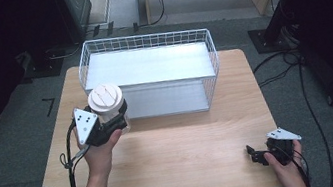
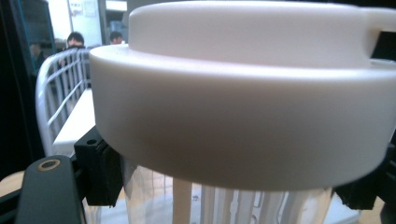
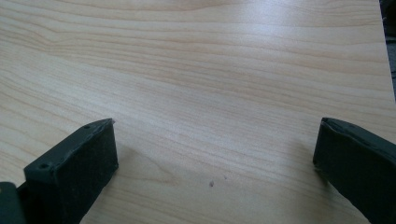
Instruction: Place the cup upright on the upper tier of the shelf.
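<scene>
Left gripper (image 1: 116, 117) clamped just under the white lid of a clear cup (image 1: 108, 102), held near the table's (image 1: 174, 153) left edge beside the wire basket (image 1: 151, 73) — presumably for loading — while the right gripper (image 1: 257, 154) rests spread and empty at the near-right corner.

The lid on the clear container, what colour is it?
White, clearest in the left gripper view: the lid sits above the container.

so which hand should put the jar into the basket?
Left. The left gripper is already shut on the jar, right beside the basket. The right gripper sits open and empty near the table's front right corner, far from both.
</scene>
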The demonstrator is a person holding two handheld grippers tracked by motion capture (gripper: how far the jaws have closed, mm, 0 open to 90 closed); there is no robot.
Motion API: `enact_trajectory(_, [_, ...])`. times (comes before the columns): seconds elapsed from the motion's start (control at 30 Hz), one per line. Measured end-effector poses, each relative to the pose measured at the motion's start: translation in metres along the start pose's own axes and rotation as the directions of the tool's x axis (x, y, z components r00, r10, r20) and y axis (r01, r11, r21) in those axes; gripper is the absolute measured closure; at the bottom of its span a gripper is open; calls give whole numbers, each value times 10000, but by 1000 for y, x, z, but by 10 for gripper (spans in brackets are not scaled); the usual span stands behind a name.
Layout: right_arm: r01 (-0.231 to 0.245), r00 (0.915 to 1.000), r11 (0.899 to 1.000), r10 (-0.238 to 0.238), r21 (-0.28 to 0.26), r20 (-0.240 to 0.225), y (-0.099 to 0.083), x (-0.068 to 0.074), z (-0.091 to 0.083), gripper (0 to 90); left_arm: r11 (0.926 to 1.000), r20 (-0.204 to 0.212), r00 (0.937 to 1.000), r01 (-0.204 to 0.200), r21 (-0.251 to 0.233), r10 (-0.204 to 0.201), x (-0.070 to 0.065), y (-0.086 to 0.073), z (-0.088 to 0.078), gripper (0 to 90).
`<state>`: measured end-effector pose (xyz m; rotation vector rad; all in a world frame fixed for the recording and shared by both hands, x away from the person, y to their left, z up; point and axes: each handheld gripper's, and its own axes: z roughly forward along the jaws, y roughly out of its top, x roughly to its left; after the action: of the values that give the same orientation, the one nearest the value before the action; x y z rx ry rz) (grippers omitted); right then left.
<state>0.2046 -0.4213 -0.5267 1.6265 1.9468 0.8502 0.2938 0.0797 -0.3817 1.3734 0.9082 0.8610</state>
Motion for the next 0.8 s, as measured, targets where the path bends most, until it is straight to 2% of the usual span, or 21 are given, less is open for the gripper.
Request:
enact_trajectory(0.13, [46,10000,10000,-46,-22,-51,0,-1,0,0,9992,-123,9998,-131,-378,126,-5,7,5,155])
enact_trajectory(0.3, [0,10000,10000,0,-50,-87,-1,-1,-1,0,9985,-314,9992,-278,-478,263,-8,16,10,156])
enact_trajectory(0.47, [0,9999,10000,-1,-66,-115,-1,-1,-1,0,9940,-439,9977,-551,-941,512,-14,24,16,157])
enact_trajectory(0.7, [-21,9999,10000,19,-79,-153,-1,-2,-1,0,9902,-485,9979,-500,-1301,440,-17,34,25,158])
enact_trajectory(0.8, [-18,9999,9999,17,-100,-169,-1,-2,-1,0,9859,-364,9989,-342,-1636,286,-18,45,29,158])
